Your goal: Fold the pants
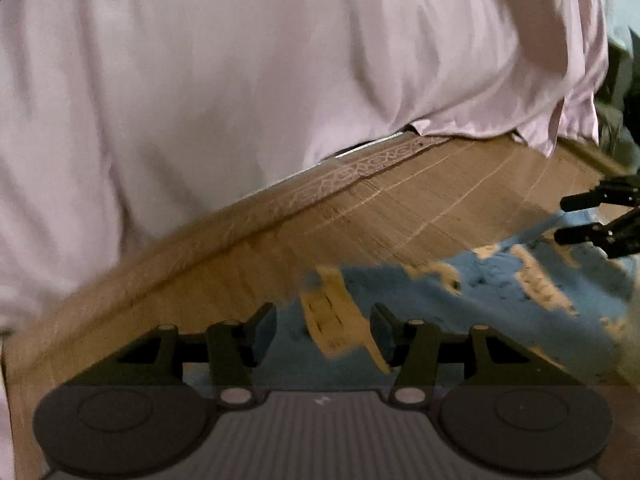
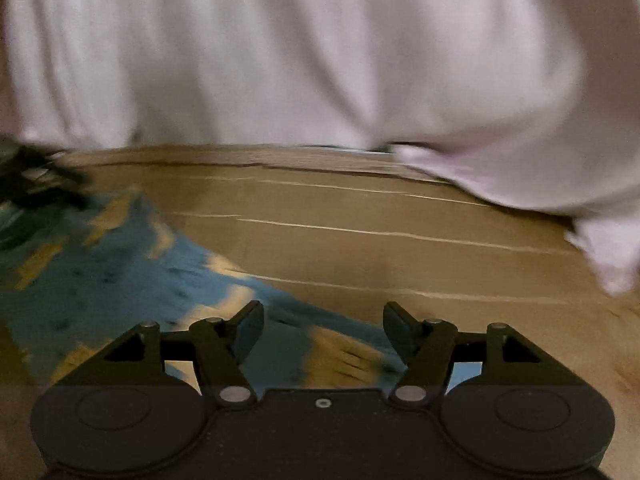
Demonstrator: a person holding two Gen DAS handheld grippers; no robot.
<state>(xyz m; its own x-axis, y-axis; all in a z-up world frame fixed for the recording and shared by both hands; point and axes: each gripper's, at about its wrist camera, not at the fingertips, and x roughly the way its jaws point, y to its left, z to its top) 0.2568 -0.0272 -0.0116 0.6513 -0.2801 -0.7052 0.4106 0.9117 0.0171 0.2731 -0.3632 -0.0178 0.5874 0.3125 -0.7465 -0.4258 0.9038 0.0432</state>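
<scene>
Blue pants with yellow patches lie crumpled on a brown wooden table. My left gripper hovers open over the pants' near edge, with nothing between its fingers. At the right of that view my right gripper reaches in over the pants, its two fingers apart. In the right wrist view the pants spread from the left to under my right gripper, which is open and empty. A dark blur at the far left is my left gripper; its state is unreadable there.
A person's pale pink shirt fills the top of both views, right behind the table's far edge. Bare scratched tabletop lies between the pants and the person. Both views are motion-blurred.
</scene>
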